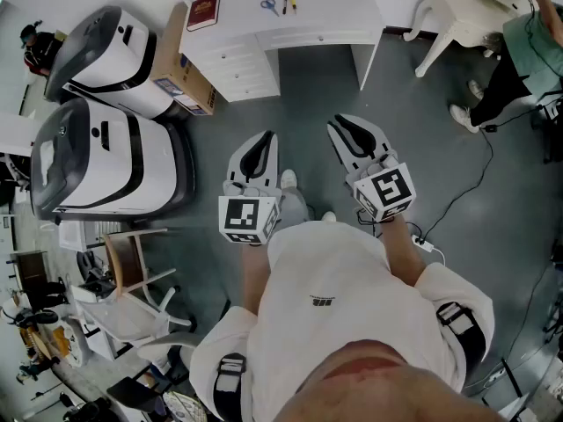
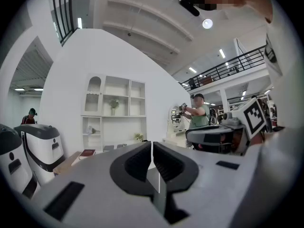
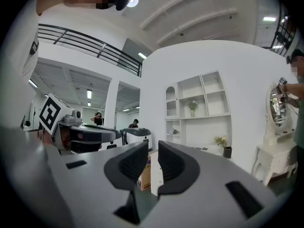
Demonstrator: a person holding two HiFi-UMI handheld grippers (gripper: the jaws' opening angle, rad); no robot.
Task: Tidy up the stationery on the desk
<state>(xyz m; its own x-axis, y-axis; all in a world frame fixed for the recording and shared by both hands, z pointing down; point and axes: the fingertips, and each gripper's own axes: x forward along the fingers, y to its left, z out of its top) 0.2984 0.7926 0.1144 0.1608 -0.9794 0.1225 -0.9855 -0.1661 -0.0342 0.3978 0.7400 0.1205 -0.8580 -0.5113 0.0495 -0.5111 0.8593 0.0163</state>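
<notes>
Well short of the desk [image 1: 327,14], the left gripper [image 1: 265,141] hangs with fingers closed together and the right gripper [image 1: 339,127] with fingers a crack apart, both empty. On the desk lie a red book [image 1: 203,12], scissors [image 1: 269,6] and pens [image 1: 291,4], apparently untouched; the tidying looks yet to begin.
</notes>
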